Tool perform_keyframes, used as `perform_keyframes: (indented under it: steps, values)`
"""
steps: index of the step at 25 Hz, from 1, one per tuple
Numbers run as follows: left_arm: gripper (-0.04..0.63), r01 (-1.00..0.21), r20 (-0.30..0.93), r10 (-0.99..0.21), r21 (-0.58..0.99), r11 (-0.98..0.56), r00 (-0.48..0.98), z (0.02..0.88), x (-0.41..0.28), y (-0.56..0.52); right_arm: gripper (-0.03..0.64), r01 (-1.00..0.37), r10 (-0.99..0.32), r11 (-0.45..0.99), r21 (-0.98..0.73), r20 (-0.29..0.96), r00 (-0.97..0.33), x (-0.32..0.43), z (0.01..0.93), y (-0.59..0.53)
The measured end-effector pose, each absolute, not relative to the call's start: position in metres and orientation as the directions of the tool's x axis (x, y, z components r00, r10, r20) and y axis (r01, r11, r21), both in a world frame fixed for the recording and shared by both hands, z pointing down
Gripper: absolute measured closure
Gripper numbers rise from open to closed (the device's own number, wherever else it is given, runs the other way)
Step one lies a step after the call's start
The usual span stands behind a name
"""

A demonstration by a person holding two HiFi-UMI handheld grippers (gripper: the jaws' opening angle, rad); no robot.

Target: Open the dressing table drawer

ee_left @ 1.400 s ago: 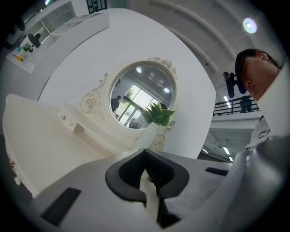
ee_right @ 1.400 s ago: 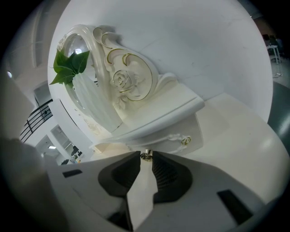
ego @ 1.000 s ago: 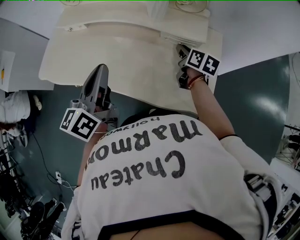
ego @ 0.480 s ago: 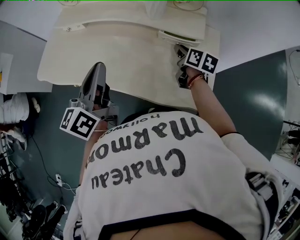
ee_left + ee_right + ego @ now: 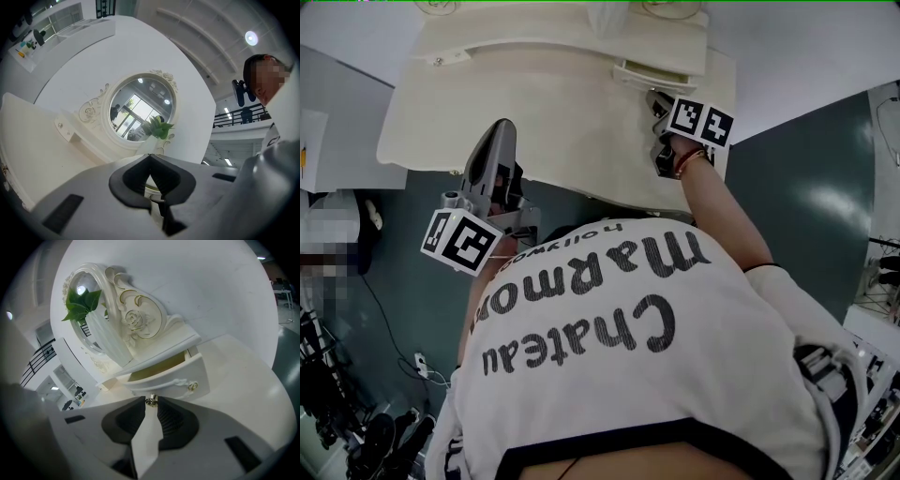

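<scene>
The drawer [image 5: 171, 377] sits right of centre in the right gripper view, under the carved shelf of the dressing table [image 5: 562, 112]. It is pulled partly out, so a strip of its yellowish inside shows above the white front. The right gripper [image 5: 151, 403] points at that front with its jaws drawn narrow, the pads clamped on a small metal knob [image 5: 151, 400] at their tips. A second ring-shaped fitting is on the front, to the right of the jaws. In the head view the drawer [image 5: 658, 77] lies at the upper right of the tabletop, with the right gripper [image 5: 656, 97] just below it. The left gripper [image 5: 503, 125] hangs over the table's near edge at centre left, well apart from the drawer. In the left gripper view its jaws [image 5: 150, 156] meet at the tips with nothing gripped between them, facing an oval mirror [image 5: 138, 110] with a green plant [image 5: 159, 127] in front of it. The person's white printed shirt [image 5: 637, 356] fills the lower half of the head view.
</scene>
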State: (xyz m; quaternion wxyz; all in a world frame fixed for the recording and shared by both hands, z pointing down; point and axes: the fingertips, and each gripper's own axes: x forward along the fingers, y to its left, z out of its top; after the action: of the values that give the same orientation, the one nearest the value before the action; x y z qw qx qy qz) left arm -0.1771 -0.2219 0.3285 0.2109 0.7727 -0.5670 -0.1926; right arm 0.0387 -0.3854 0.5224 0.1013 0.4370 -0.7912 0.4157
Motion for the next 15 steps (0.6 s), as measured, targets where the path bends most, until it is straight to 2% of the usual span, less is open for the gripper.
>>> perform_keyframes:
  steps: [15]
  values:
    - [0.572,-0.783,-0.061,-0.954,0.558,-0.275,0.292,0.327,-0.190,-0.211,0.523,-0.786,-0.619,0.254,-0.563,0.530,-0.580,0.038,0.521,-0.375]
